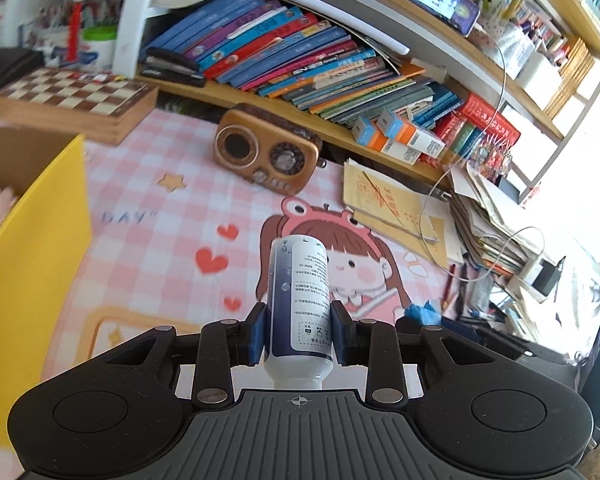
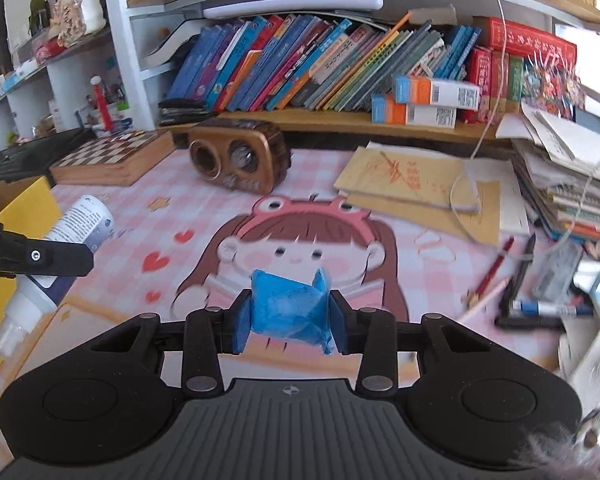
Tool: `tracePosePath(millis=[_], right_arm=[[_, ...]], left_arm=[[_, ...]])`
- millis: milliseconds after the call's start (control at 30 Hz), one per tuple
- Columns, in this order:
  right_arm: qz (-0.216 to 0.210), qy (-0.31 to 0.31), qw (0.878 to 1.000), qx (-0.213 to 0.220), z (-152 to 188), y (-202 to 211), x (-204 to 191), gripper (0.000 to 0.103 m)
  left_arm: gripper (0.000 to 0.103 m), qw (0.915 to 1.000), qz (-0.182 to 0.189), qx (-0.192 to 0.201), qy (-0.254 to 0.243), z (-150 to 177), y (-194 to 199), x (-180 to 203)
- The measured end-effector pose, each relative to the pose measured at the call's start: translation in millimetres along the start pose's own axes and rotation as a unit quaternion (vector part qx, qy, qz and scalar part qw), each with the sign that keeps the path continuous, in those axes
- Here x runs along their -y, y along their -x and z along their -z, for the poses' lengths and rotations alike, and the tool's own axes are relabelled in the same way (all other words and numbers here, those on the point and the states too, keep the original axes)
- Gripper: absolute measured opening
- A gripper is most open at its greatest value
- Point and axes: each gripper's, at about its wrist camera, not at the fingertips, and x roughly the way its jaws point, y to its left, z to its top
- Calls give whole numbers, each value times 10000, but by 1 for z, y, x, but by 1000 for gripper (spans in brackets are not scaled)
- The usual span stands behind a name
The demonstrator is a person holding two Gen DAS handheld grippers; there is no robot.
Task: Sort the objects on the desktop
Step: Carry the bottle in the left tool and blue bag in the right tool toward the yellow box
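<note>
Left tongs [image 1: 299,330]: clamped on the white-and-blue bottle [image 1: 300,300], pads gripping its lower body just above the cap end.
Bottle axis: in the left wrist view it runs from 6 o'clock (cap end, nearest the camera) up to 12 o'clock (flat base, pointing away), so it lies along the fingers, not across them.
Bottle seen from the right: in the right wrist view it [image 2: 56,256] hangs at 9 o'clock, tilted, cap low and base high, lifted off the counter [image 2: 112,216].
Right tongs [image 2: 289,314]: closed on a crumpled blue wad [image 2: 290,308], which fills the gap between the pads; what the wad is made of cannot be told.
Yellow box [image 1: 32,264]: open-topped, at 9 o'clock from the left tongs, just beside them; something pink lies inside it.
Key relation: the box is the likely drop place, and it lies to the left of both loads; the left tongs are the nearer, the right tongs sit well apart from it, with the left arm between.
Judgement on the move: the bottle probably swings toward 9 o'clock over the box wall; with its long axis pointing forward, the base end would clear the rim first.
Risk: the blue wad has to cross the same path, so the two arms may crowd each other.
Other things: a brown radio [image 1: 266,148] at 12 o'clock, and pens [image 2: 520,288] at 3 o'clock, rest on the counter.
</note>
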Motion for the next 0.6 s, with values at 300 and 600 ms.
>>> tracePosePath(millis=[300,600], right_arm=[[-26,-103,9998,-147,33,53,-35,36],[-45,-12,9997,-260,63,89,-93,36]], left_arm=[[31,9996,278,-7,86,36,51,-14],[31,9990,442,-19,17,69,101,-42]])
